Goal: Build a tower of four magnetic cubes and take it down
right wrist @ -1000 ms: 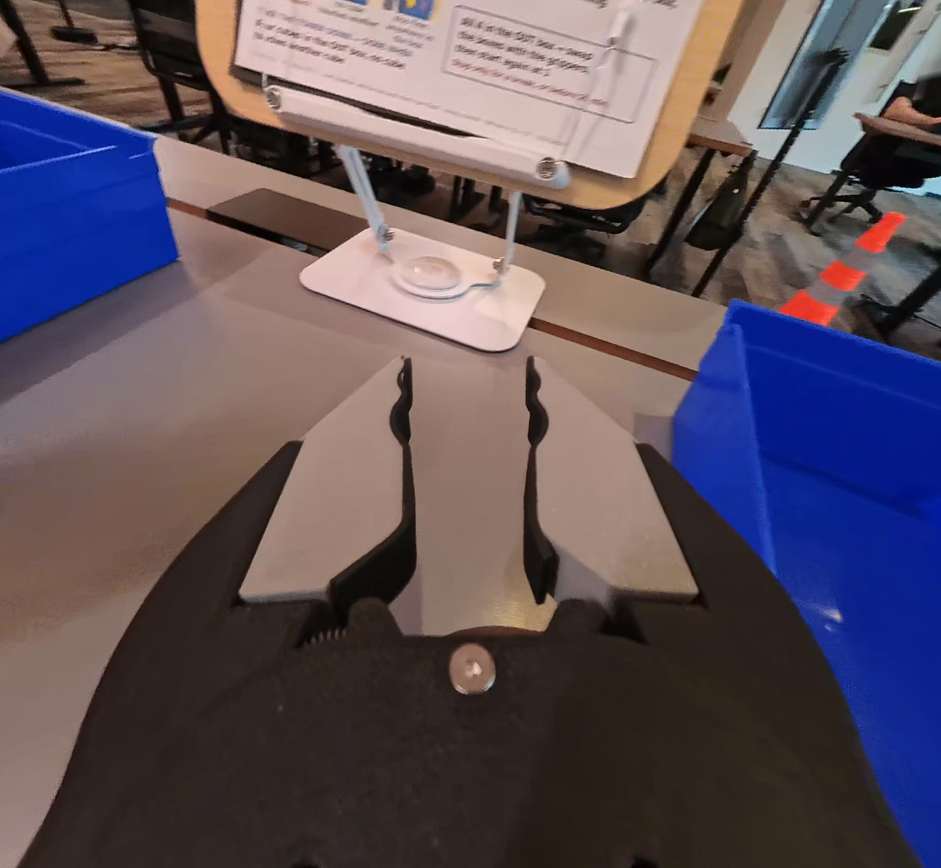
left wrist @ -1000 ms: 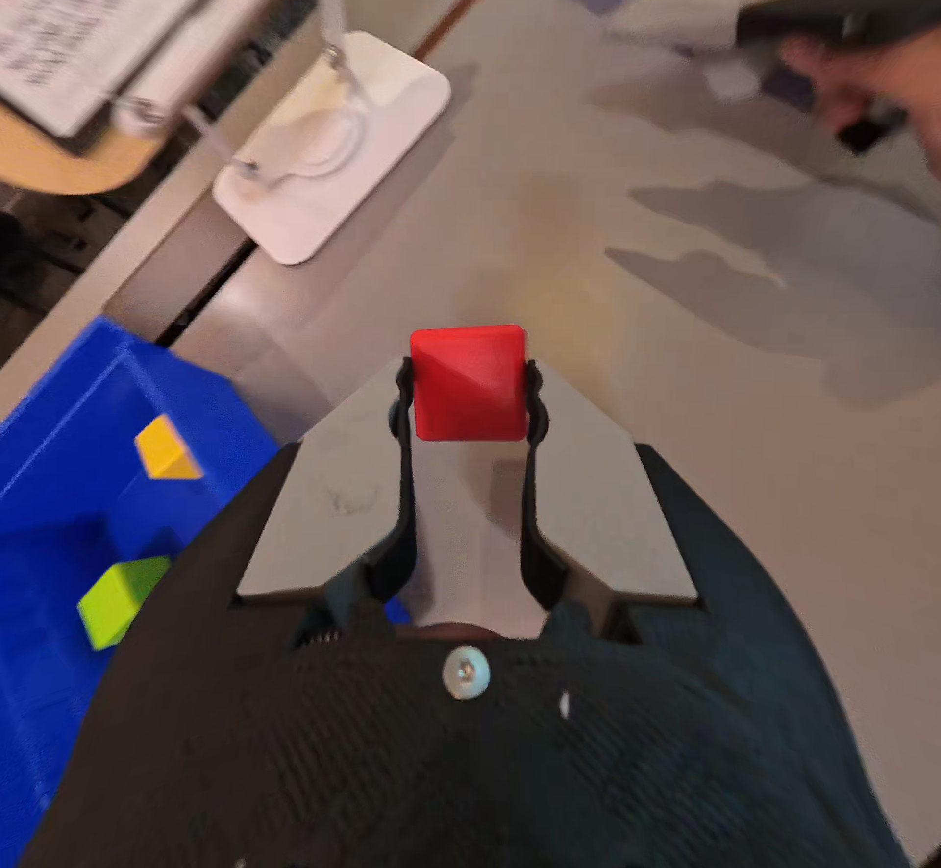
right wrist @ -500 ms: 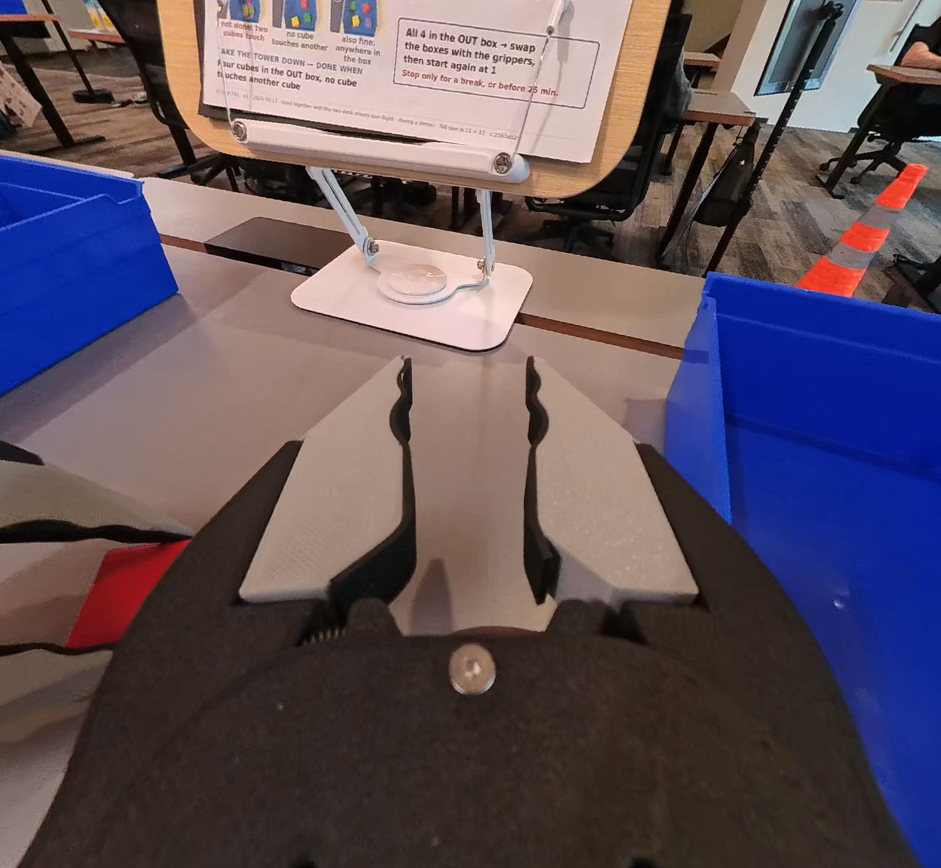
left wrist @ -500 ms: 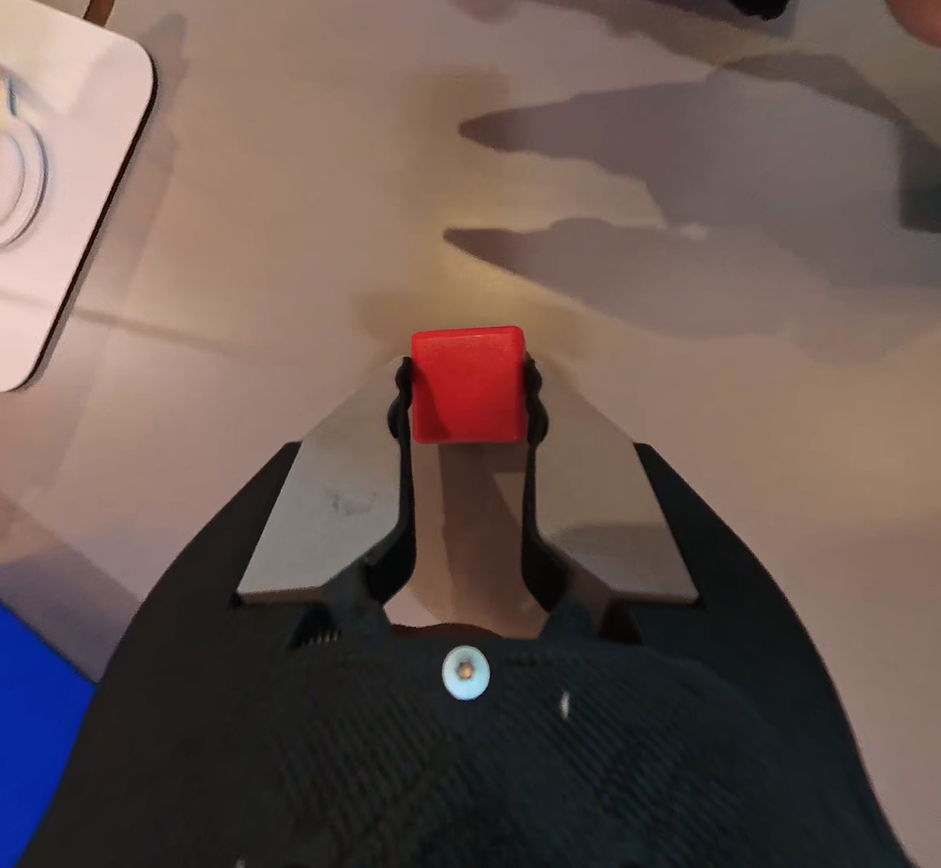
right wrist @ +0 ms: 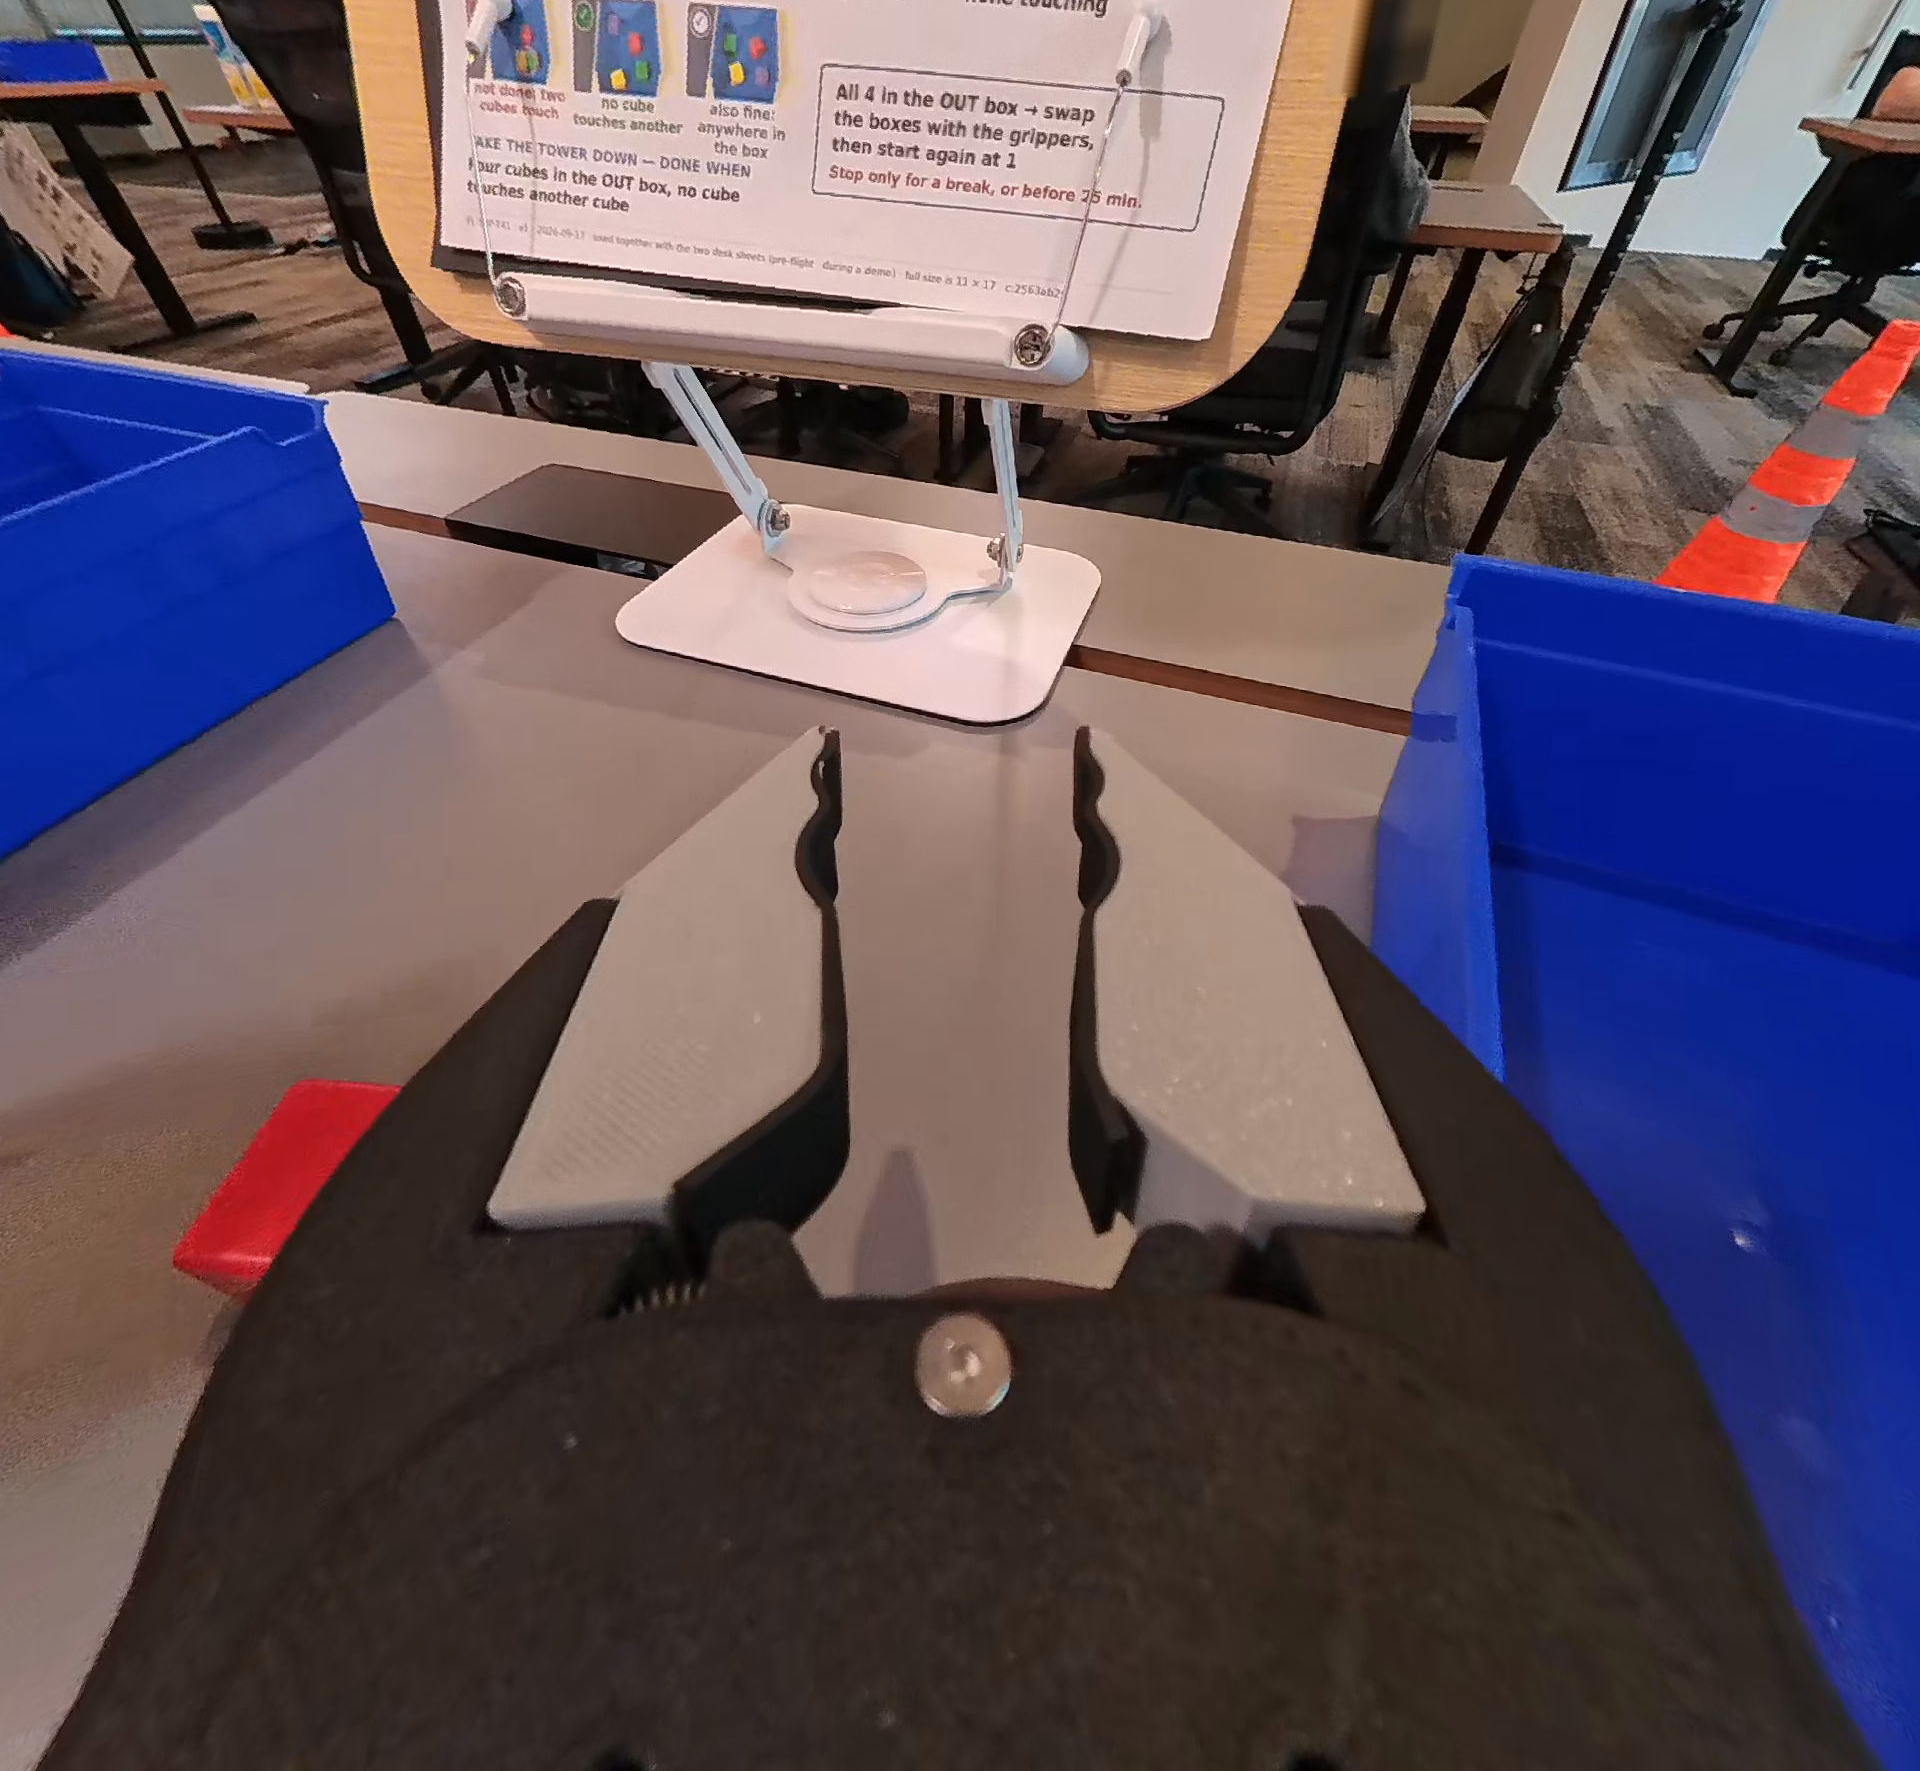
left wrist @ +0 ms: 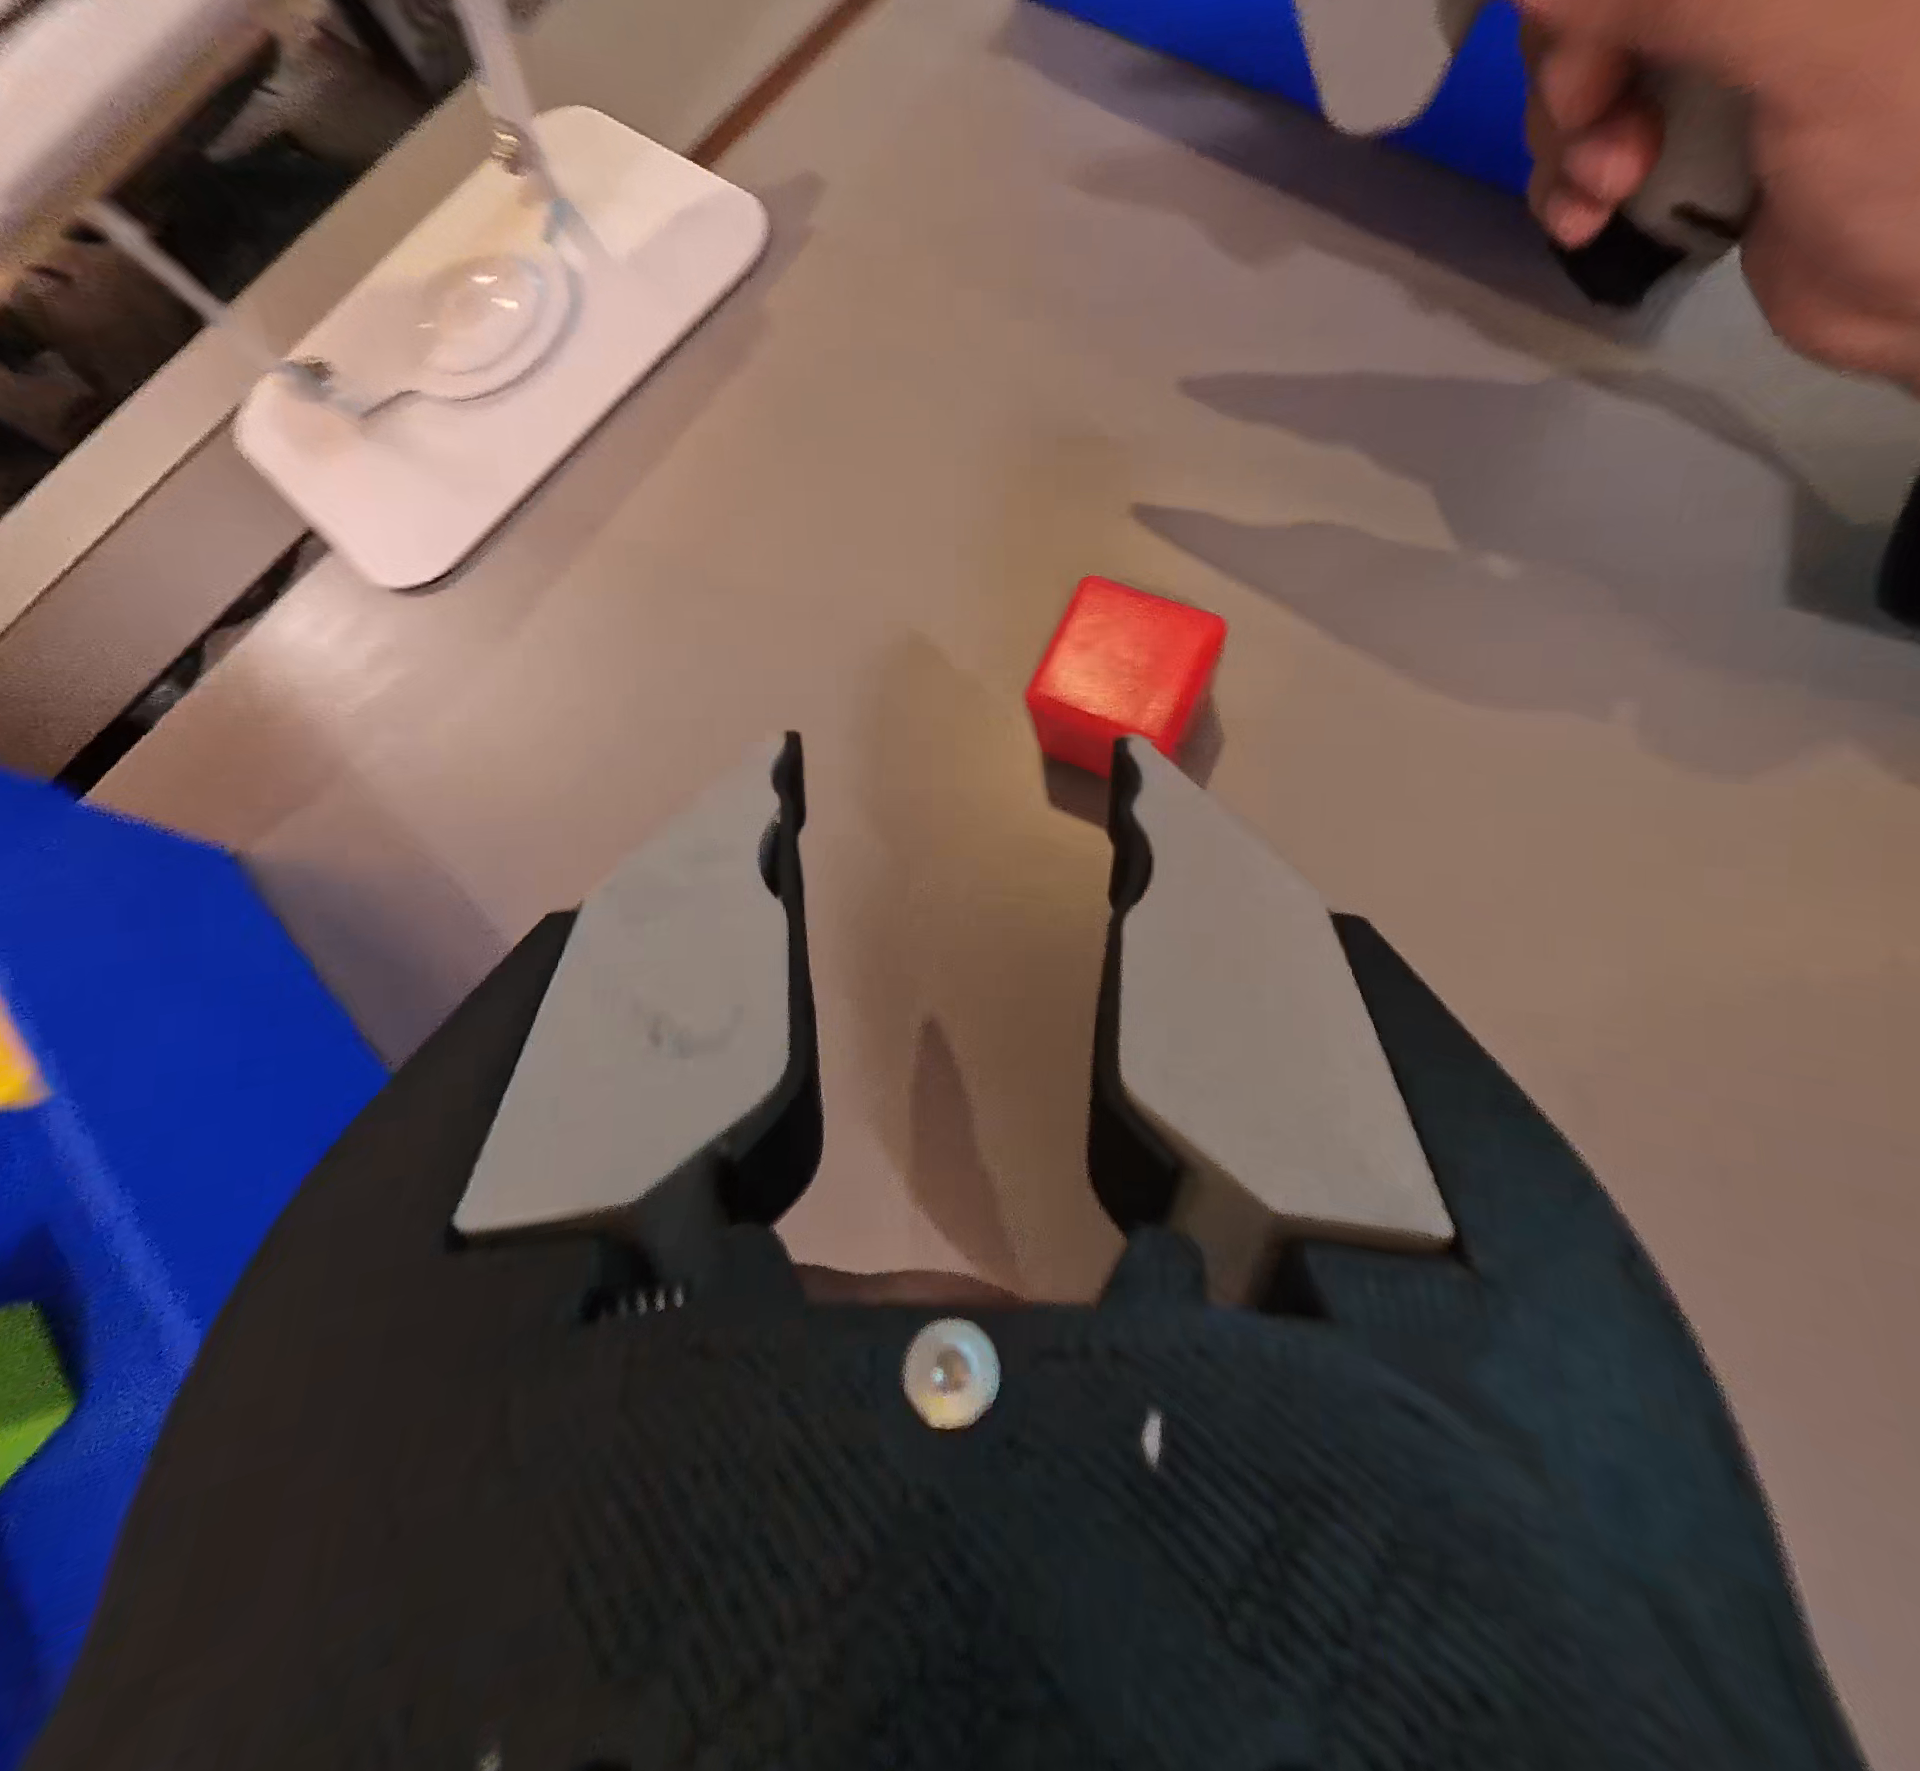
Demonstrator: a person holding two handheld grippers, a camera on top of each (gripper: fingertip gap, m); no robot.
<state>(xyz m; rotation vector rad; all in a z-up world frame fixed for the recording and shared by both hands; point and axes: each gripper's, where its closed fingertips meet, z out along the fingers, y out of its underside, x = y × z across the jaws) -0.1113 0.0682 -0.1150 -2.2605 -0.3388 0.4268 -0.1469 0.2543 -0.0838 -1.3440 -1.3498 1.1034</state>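
A red cube (left wrist: 1127, 672) stands alone on the grey mat (left wrist: 935, 495), just past my left gripper's right fingertip. My left gripper (left wrist: 951, 755) is open and empty, pulled back from the cube. In the right wrist view the red cube (right wrist: 275, 1181) shows at the lower left, partly hidden by the gripper body. My right gripper (right wrist: 951, 745) is open and empty above the mat. A green cube (left wrist: 26, 1383) and a yellow cube (left wrist: 12, 1061) lie in the blue bin (left wrist: 135, 973) at the left.
A white stand (right wrist: 862, 620) with an instruction sheet sits at the mat's far edge. A second blue bin (right wrist: 1683, 890) stands at the right. A hand (left wrist: 1745, 111) holds the right gripper, seen at the top right of the left wrist view. From my left tips it is roughly 6 cm to the red cube (left wrist: 1127, 672); from my right, 15 cm.
My left gripper has opened, let go of the red cube on the mat and drawn back toward the left bin. The right gripper has stayed open and moved little.
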